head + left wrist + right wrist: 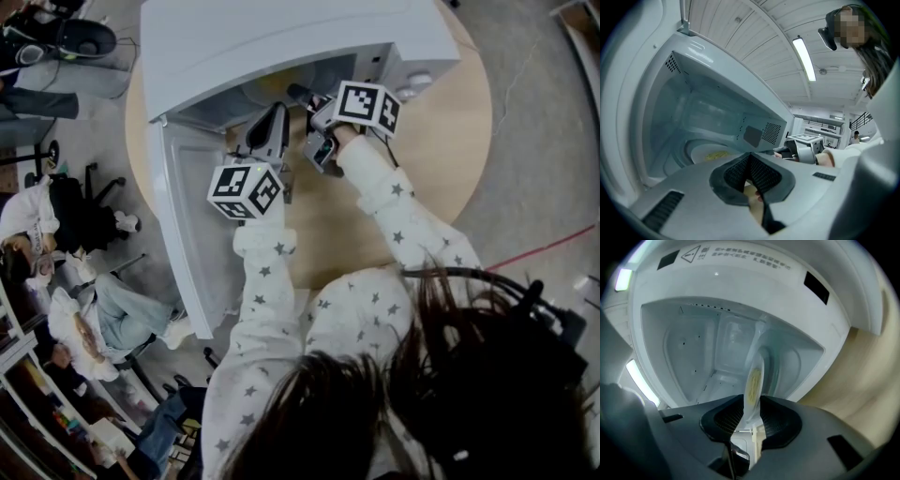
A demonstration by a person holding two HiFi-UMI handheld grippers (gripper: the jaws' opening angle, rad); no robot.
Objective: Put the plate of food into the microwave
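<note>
- The microwave [281, 37] sits on a round wooden desk [450, 141]. Its door [187, 225] is swung wide to our left.
- The right hand-held gripper [752, 408] is clenched on the near rim of the plate [749, 404]. Its ribbed black pads sit one on each face of the rim.
- The plate is edge-on in the right gripper view and reaches into the cavity [693, 108]. A thin yellow smear of food [753, 380] lies on its upper face.
- In the left gripper view the plate [705, 152] lies low over the cavity floor. We cannot tell whether it already rests there.
- The left hand-held gripper [751, 157] is at the cavity mouth, just beside the right one. Its jaws are pressed together with nothing between them.
- Materials: the plate is thin, white, round and smooth-glazed. The cavity walls are glossy pale panels with perforated vent patches, and the casing is matt white.
- Handling, our judgement: the plate is stiff, fairly light and breakable, with a slick rim.
  - A one-sided rim hold lets the far edge droop, so it wants to be kept level and set down gently.
  - The rim is the only practical hold, and the ribbed pads should help the grip.
  - The food is flat and unlikely to roll.
</note>
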